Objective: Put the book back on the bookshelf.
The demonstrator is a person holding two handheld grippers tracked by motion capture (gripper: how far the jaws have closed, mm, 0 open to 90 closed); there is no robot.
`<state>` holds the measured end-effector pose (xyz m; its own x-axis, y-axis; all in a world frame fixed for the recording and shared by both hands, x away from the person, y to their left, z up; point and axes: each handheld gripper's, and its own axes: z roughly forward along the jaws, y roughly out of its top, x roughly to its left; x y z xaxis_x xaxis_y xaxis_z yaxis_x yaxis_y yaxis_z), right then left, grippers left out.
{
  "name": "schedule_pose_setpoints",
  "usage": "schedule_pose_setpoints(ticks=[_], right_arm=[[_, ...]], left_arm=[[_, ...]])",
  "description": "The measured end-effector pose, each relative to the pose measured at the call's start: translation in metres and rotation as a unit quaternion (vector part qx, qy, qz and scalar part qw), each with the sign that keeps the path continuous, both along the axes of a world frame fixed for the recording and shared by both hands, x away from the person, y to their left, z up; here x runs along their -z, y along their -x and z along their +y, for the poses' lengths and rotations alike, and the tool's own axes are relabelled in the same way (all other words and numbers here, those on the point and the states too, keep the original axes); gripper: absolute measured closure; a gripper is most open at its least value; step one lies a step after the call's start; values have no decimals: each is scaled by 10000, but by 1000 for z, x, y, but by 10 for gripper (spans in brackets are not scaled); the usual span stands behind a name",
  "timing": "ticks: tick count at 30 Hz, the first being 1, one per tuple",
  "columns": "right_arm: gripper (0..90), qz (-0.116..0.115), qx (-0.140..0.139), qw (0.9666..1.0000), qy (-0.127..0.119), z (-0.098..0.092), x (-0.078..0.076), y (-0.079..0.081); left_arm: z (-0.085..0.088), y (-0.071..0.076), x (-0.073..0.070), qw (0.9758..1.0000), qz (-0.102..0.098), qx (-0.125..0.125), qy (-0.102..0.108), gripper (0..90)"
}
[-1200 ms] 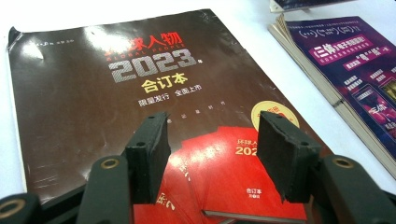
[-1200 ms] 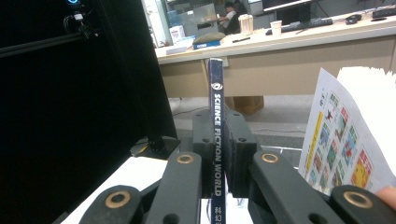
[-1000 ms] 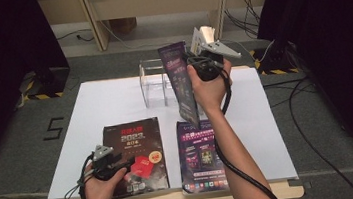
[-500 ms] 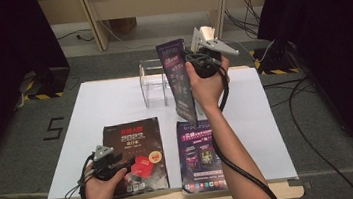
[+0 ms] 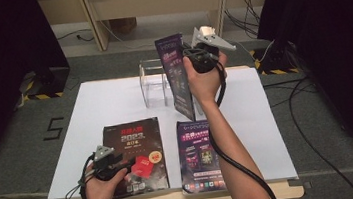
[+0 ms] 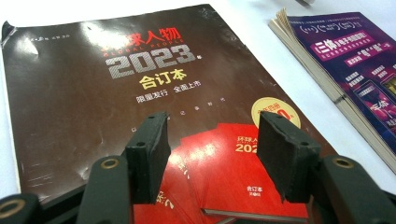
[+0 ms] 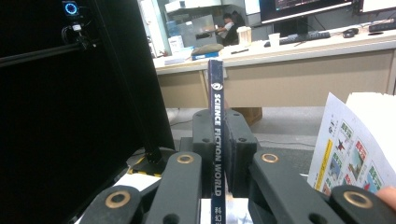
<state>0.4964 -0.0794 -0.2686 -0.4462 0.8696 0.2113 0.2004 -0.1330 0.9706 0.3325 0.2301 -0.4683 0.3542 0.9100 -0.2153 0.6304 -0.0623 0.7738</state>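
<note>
My right gripper [image 5: 187, 58] is raised over the far side of the white table [image 5: 105, 107], shut on a purple magazine [image 5: 177, 77] held upright. In the right gripper view the jaws [image 7: 218, 126] clamp its dark spine [image 7: 216, 88], which reads SCIENCE FICTION WORLD. Low over a brown 2023 magazine [image 5: 134, 144] near the front edge, my left gripper [image 5: 128, 166] is open. In the left gripper view the two pads [image 6: 212, 135] stand wide apart above the brown cover [image 6: 93, 93] and its red picture, with nothing between them.
A clear acrylic stand [image 5: 155, 84] stands at the back middle of the table, just left of the held magazine. Another purple magazine [image 5: 198, 155] [image 6: 355, 70] lies flat right of the brown one. A printed page [image 7: 355, 154] fans out beside the right jaws. Black curtains flank the table.
</note>
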Motion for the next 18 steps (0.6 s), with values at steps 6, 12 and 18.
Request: schedule_pose_setpoints(ticks=[6, 12, 18], right_arm=[[850, -44, 29, 10000, -17, 2, -2, -6], [850, -66, 87, 9999, -13, 5, -2, -14], [849, -95, 183, 9998, -32, 5, 1, -23]], left_arm=[[0, 0, 1, 10000, 15, 5, -10, 432], [-1, 0, 2, 10000, 35, 24, -18, 432], [0, -1, 2, 10000, 40, 20, -19, 432]])
